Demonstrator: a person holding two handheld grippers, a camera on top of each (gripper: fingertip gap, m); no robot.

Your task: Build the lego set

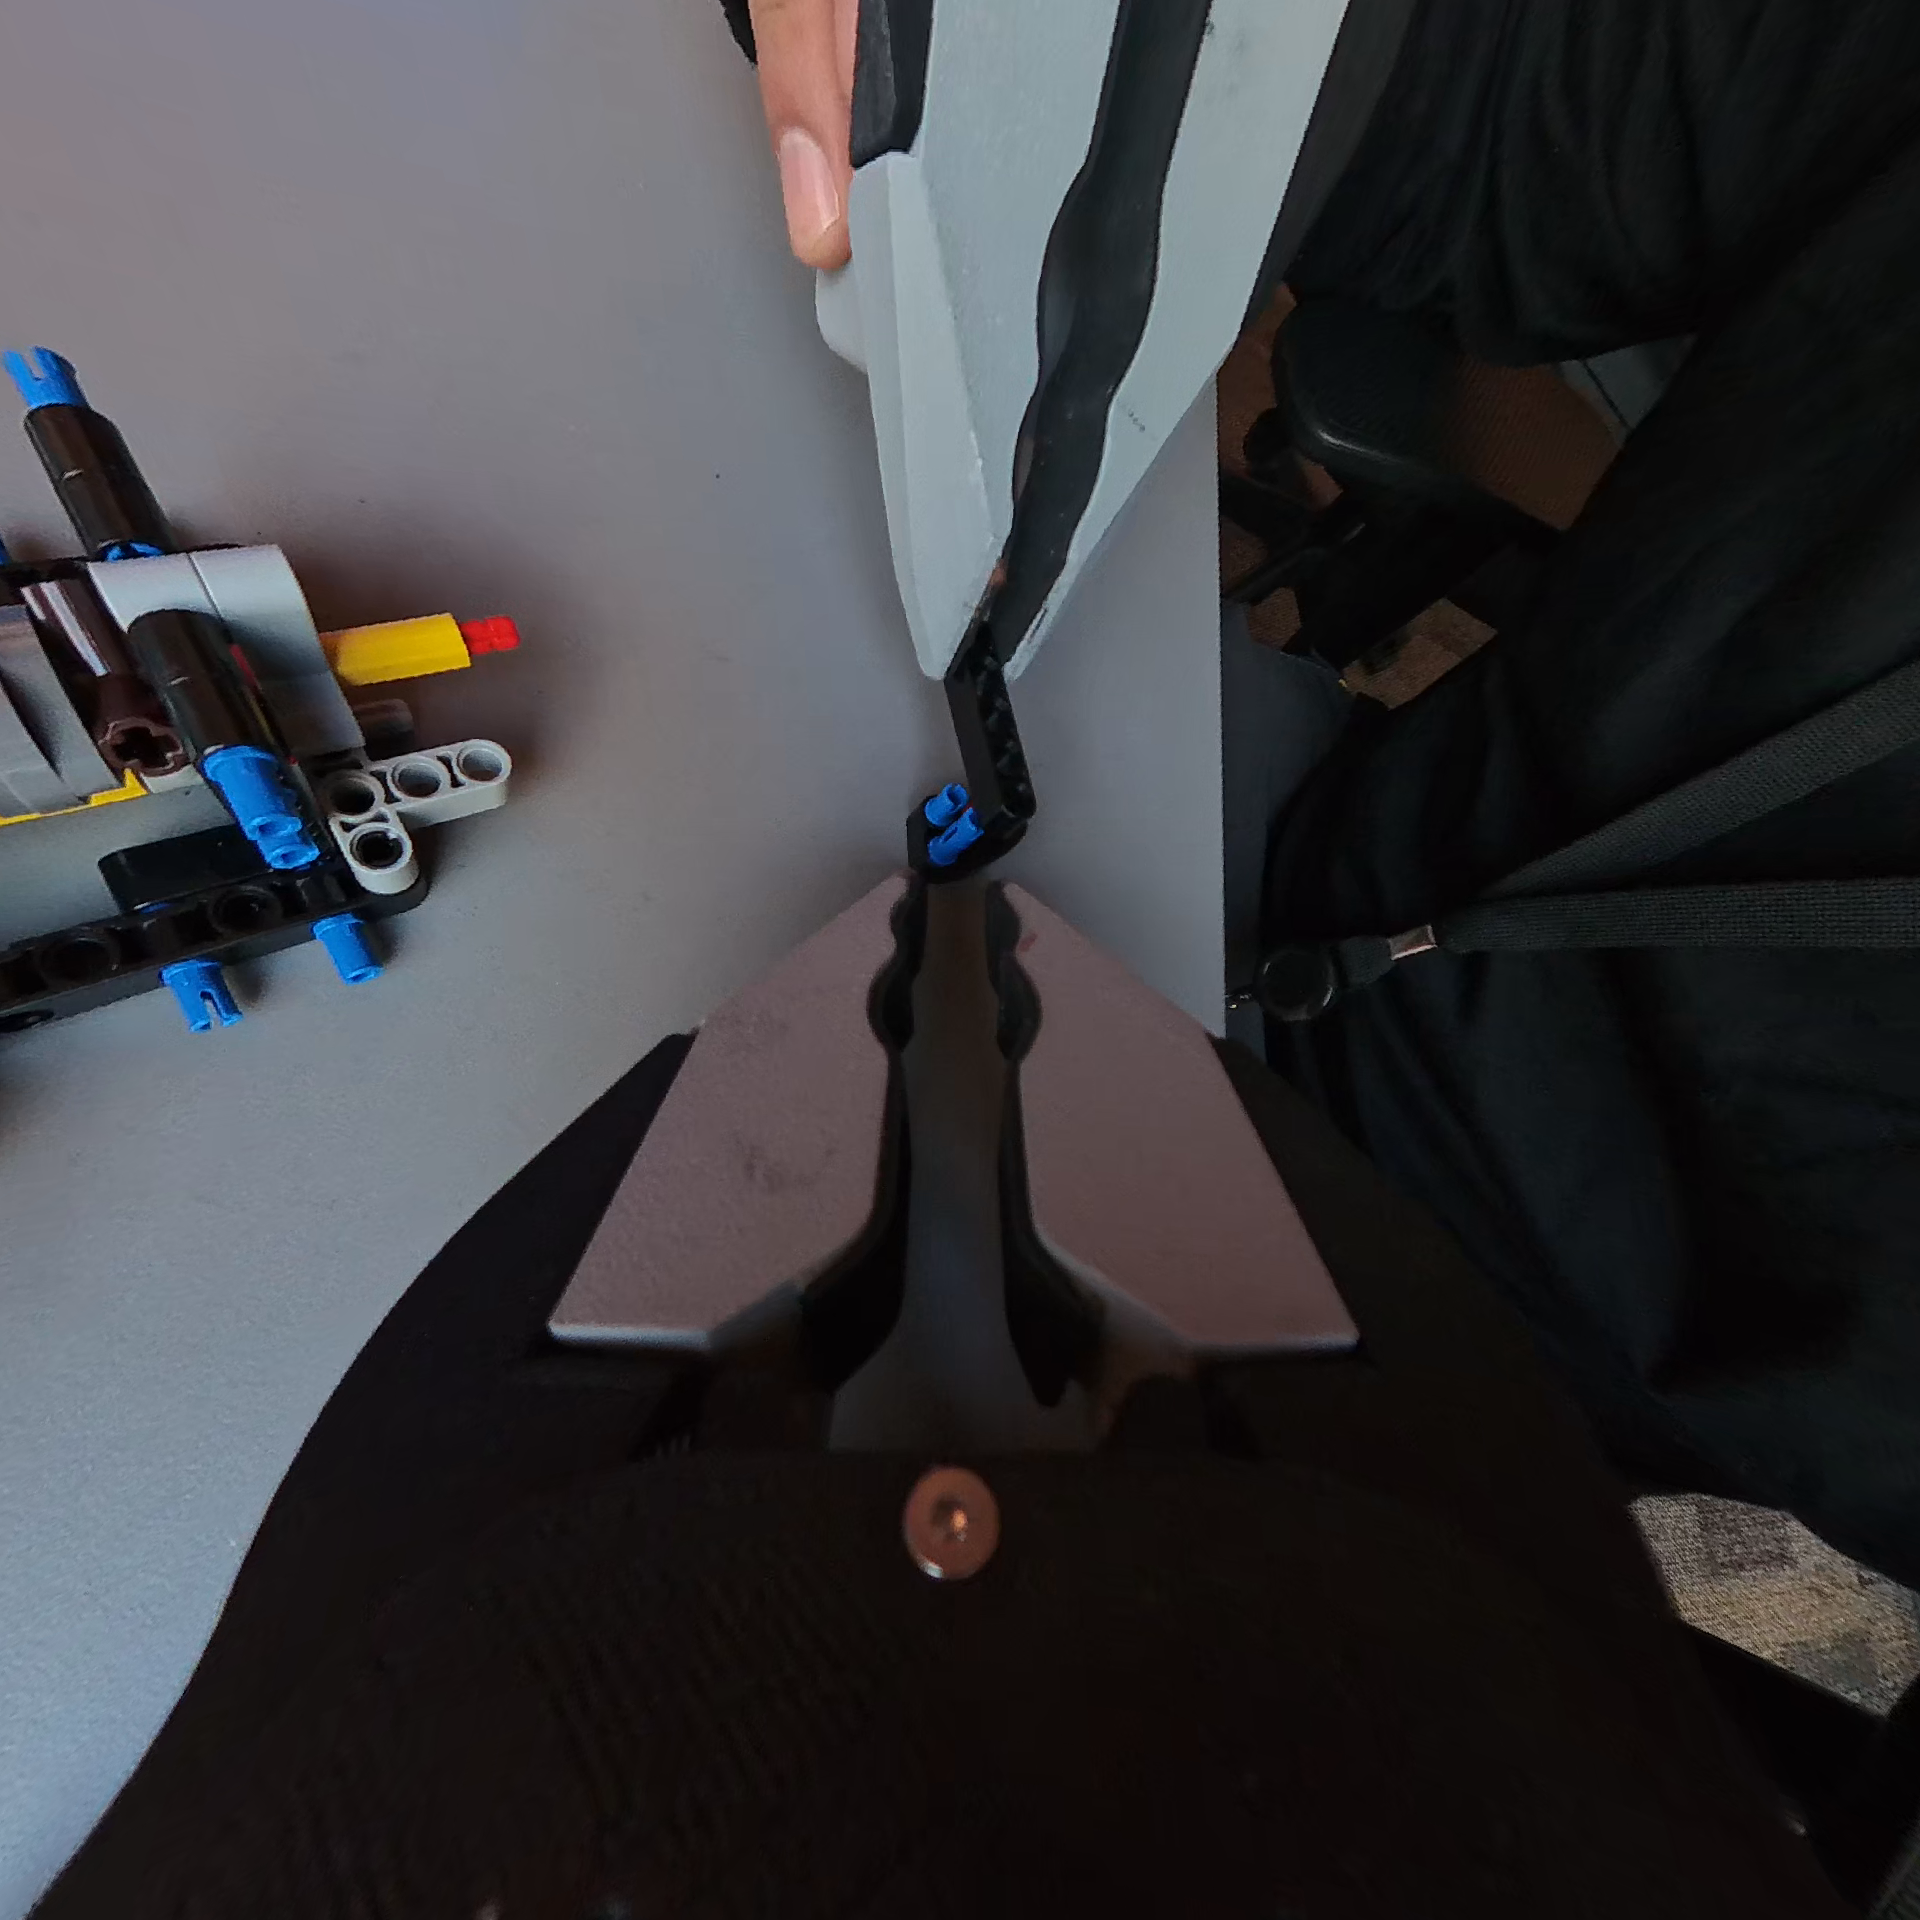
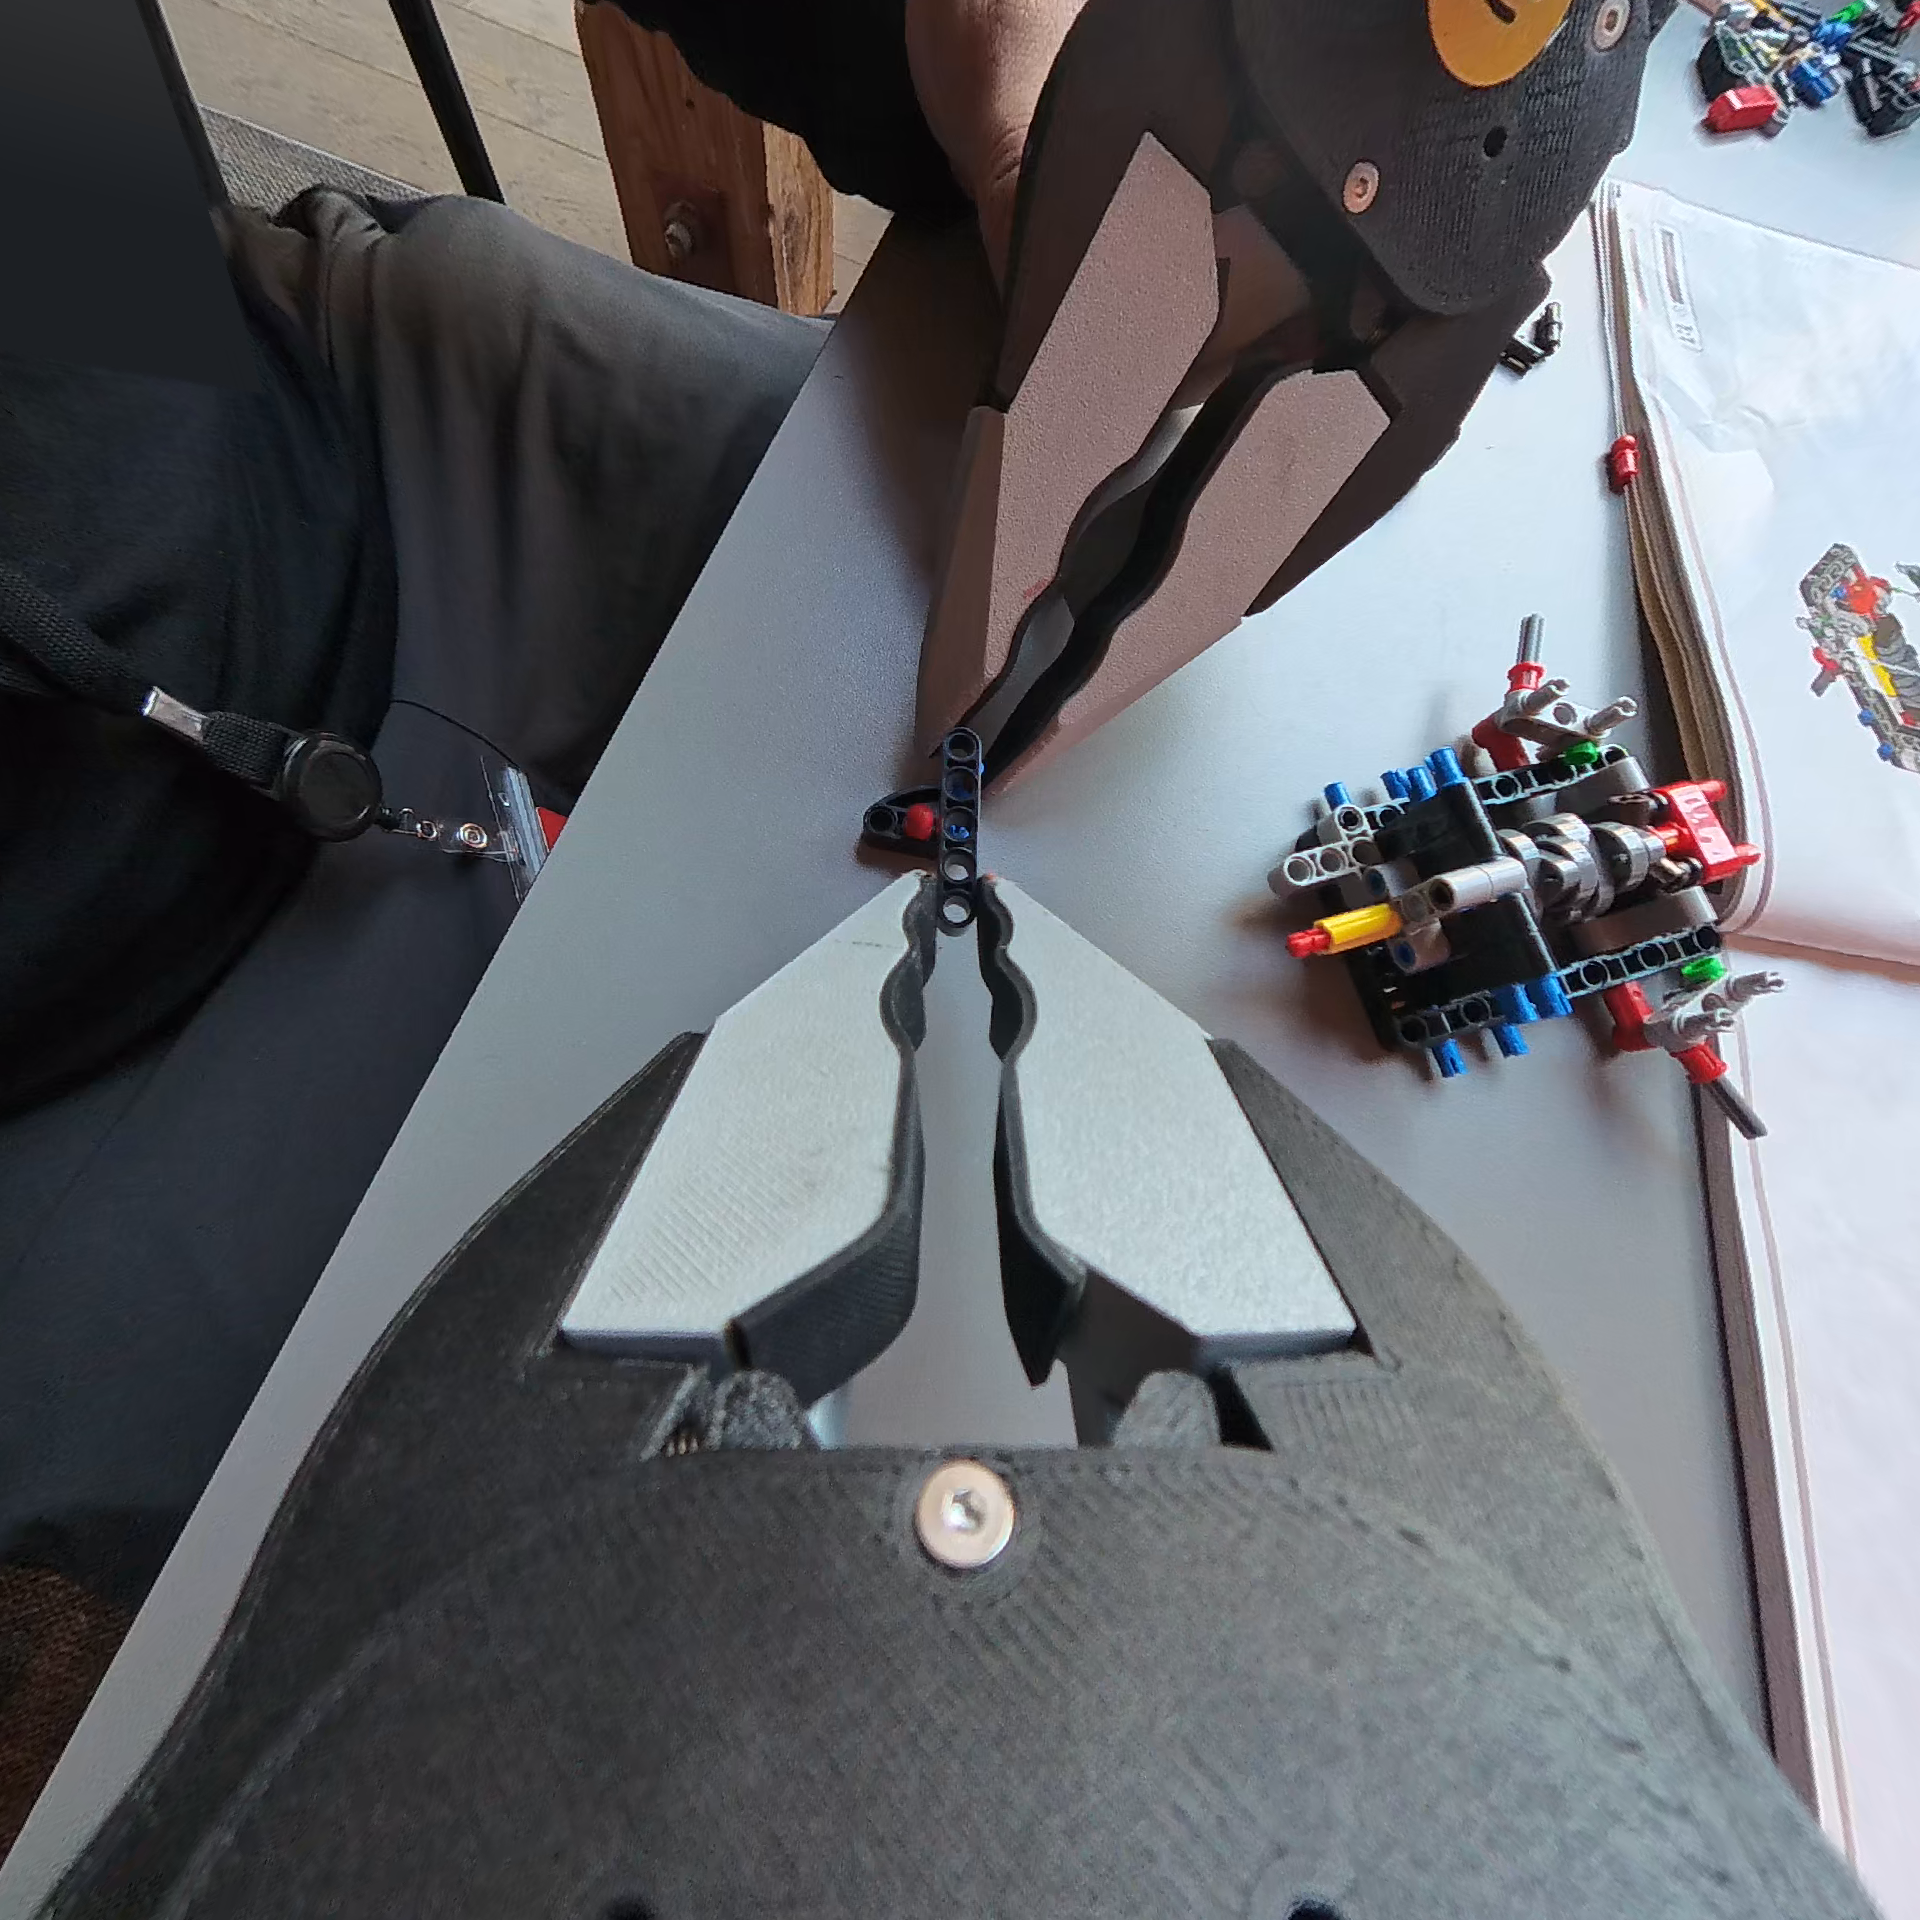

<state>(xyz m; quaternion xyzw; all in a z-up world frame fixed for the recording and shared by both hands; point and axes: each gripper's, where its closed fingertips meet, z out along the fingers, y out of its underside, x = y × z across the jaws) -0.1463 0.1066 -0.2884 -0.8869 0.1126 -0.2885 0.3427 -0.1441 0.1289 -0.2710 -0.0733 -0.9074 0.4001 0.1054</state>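
Observation:
A short black holed beam [image 2: 958, 831] with blue pins [image 1: 951, 823] in it hangs just above the grey table [image 2: 1351, 665], near its edge. My right gripper [image 2: 956, 885] is shut on one end of the beam. My left gripper [image 1: 954, 883] is shut at its other end and shows in the right wrist view [image 2: 971, 767], coming in from above. A small black piece with a red pin [image 2: 900, 821] sticks out from the beam's side. The beam also shows in the left wrist view [image 1: 992, 727], under the right gripper [image 1: 982, 644].
A part-built model [image 2: 1507, 894] of black, grey, blue, red and yellow parts lies on the table; it also shows in the left wrist view [image 1: 208, 748]. An open instruction booklet [image 2: 1818, 416] lies beyond it, loose pieces [image 2: 1808, 62] at the far corner. A person's lap borders the table edge. Left and right tips are no more than a few centimetres apart.

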